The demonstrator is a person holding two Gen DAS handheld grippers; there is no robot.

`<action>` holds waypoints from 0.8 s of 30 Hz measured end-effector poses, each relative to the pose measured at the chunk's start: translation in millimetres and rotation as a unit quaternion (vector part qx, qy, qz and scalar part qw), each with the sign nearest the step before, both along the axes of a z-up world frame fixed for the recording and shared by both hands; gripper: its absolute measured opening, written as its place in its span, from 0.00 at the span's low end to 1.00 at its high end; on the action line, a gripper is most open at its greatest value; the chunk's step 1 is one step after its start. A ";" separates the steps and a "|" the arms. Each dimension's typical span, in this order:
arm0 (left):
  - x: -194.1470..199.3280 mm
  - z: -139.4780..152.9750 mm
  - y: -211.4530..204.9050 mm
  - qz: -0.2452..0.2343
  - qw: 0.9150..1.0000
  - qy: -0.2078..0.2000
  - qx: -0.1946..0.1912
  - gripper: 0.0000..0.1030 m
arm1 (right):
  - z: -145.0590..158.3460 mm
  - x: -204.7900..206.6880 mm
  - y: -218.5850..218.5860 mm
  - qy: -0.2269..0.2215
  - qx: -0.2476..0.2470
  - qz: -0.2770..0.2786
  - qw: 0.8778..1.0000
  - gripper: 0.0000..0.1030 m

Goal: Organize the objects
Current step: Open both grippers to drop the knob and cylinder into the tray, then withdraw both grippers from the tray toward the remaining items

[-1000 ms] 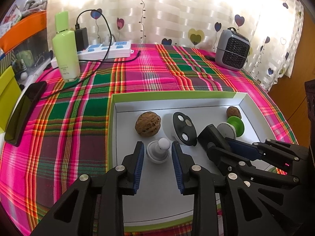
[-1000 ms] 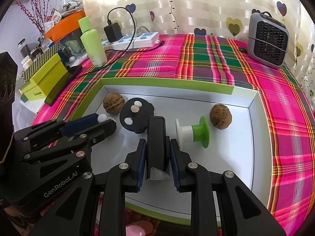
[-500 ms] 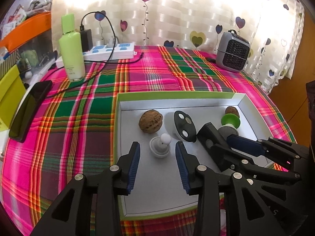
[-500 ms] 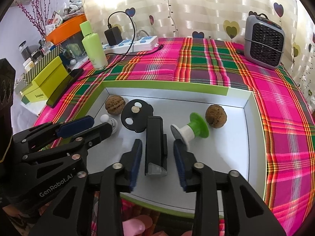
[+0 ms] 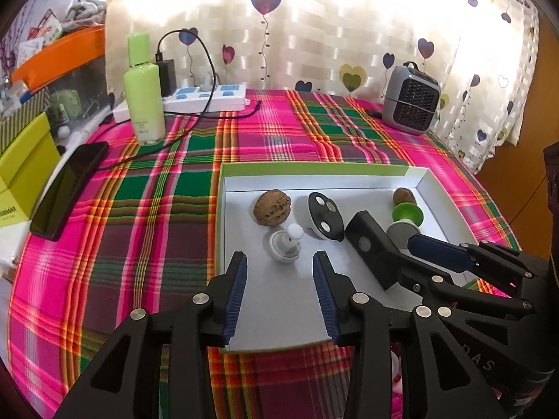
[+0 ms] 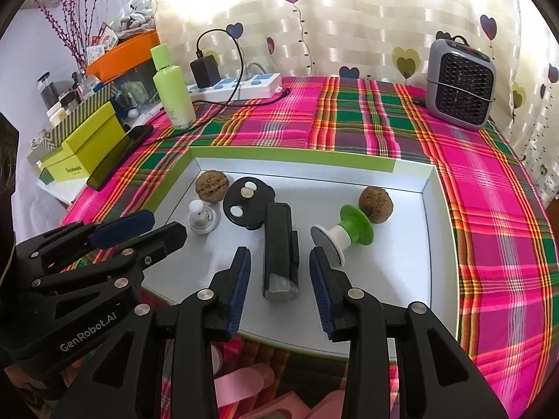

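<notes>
Right wrist view: black bar [image 6: 279, 244] lies loose between the right gripper's [image 6: 279, 262] parted jaws.

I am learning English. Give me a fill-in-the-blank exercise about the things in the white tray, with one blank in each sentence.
1. The white cardboard tray holds ____ brown walnuts.
2. The small grey and white knob lies nearest to the ____ tongs.
3. The long black rectangular device lies between the pads of the ____ tongs, which do not press on it.
4. The white spool has a ____ flange.

Missing words: two; left; right; green
</notes>
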State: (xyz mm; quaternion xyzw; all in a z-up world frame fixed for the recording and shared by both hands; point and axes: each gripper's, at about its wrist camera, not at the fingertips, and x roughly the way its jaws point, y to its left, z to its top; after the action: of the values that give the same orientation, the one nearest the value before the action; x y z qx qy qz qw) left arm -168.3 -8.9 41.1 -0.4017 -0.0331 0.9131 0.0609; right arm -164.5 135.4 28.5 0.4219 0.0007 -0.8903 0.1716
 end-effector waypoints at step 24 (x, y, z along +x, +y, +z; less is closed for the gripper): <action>48.1 12.5 3.0 0.012 0.999 0.030 -0.019 0.39 | 15.4 47.2 8.5 0.029 -0.011 -0.023 0.999 0.36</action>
State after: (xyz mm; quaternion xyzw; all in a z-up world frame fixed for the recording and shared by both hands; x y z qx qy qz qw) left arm -120.2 -6.0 53.6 -0.3747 -0.0183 0.9259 0.0435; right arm -117.3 143.9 44.0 0.3942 -0.0139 -0.9056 0.1560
